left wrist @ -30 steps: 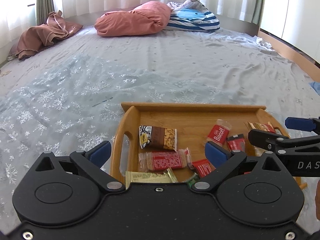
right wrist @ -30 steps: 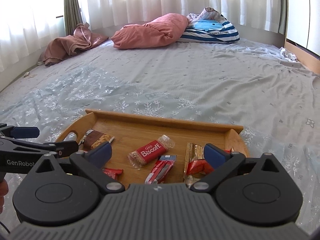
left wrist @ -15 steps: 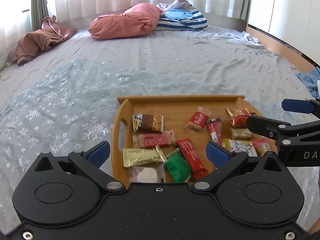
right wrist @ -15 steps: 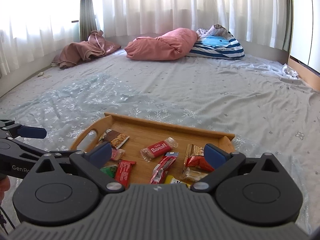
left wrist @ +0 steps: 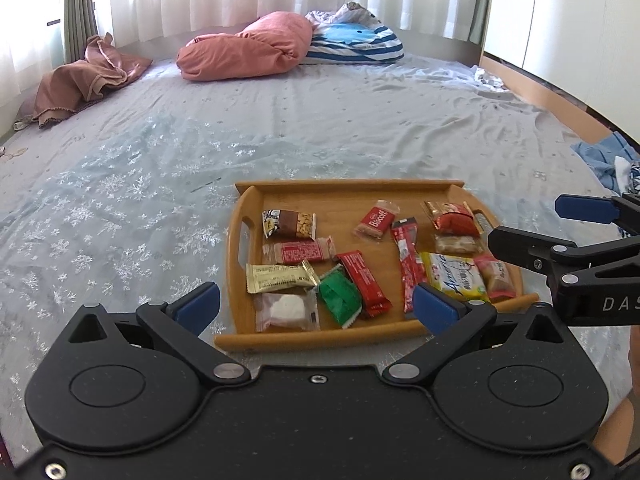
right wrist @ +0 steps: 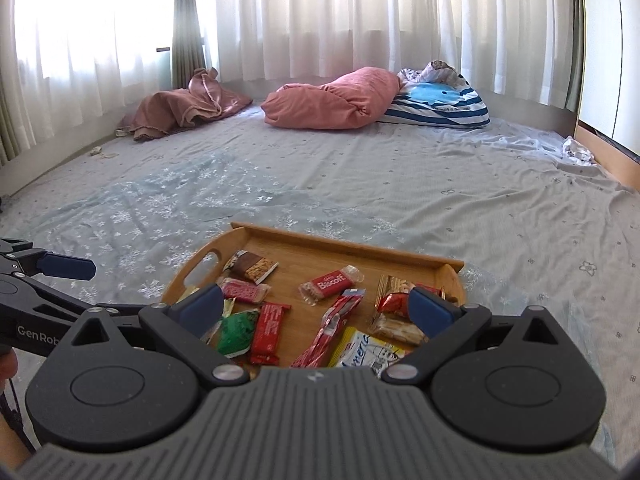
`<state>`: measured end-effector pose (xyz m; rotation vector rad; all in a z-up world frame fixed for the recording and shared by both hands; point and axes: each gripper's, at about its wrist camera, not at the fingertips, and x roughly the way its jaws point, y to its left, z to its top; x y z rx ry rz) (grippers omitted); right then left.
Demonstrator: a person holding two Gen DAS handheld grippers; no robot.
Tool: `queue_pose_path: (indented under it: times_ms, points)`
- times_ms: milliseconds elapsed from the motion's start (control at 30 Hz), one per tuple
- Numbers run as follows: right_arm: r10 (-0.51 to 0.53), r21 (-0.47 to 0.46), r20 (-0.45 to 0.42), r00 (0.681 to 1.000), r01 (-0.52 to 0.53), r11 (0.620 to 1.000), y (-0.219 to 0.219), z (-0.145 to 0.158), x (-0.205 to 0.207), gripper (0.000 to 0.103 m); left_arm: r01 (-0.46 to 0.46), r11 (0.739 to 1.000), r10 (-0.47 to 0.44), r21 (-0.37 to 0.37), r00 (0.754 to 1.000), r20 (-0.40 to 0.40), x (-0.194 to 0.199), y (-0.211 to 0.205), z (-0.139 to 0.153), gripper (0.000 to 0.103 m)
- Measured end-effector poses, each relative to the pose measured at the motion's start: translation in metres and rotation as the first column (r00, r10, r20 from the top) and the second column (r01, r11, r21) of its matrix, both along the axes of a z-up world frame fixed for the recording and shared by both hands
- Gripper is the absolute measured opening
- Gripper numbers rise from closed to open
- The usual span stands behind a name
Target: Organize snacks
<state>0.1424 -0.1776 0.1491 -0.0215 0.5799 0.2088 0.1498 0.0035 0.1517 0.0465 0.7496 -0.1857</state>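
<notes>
both your left gripper (left wrist: pixel 316 306) and right gripper (right wrist: pixel 316 312) hover wide open, empty, over the wooden tray (left wrist: pixel 234 240) on the bed. the biscoff packet (left wrist: pixel 376 219) mid-tray looks light, crinkly, slippery: pinch its long edges gently.

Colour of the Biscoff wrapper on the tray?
Red with white lettering and clear ends. The Biscoff wrapper lies flat on the tray; the left wrist view shows it best.

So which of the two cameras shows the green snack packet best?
The left wrist view: the green packet lies whole and unobstructed on the wooden tray. In the right wrist view the green packet is partly hidden behind a gripper finger.
</notes>
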Motion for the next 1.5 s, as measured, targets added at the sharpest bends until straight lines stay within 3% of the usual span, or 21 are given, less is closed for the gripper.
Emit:
queue_pose_path:
  times_ms: [333,700,1233,1500]
  points:
    - [0.007,0.023,0.027,1.0,-0.007,1.0,-0.001,0.006,-0.039,0.103,0.01,1.0,-0.01,-0.006,1.0,0.019,-0.042,0.001,0.004,0.103]
    - [-0.033,0.024,0.037,0.999,0.032,0.999,-0.006,-0.02,-0.072,0.103,0.021,0.999,-0.022,0.034,0.999,0.045,-0.084,-0.01,-0.027,0.103]
    - [-0.099,-0.013,0.028,0.995,0.099,0.995,-0.011,-0.068,-0.094,0.103,-0.061,0.998,0.061,-0.03,0.998,-0.012,-0.092,-0.005,-0.081,0.103]
    - [-0.133,-0.033,-0.011,0.991,0.132,0.991,-0.012,-0.1,-0.094,0.103,-0.1,0.995,0.1,-0.005,0.995,-0.023,-0.087,-0.002,-0.11,0.103]
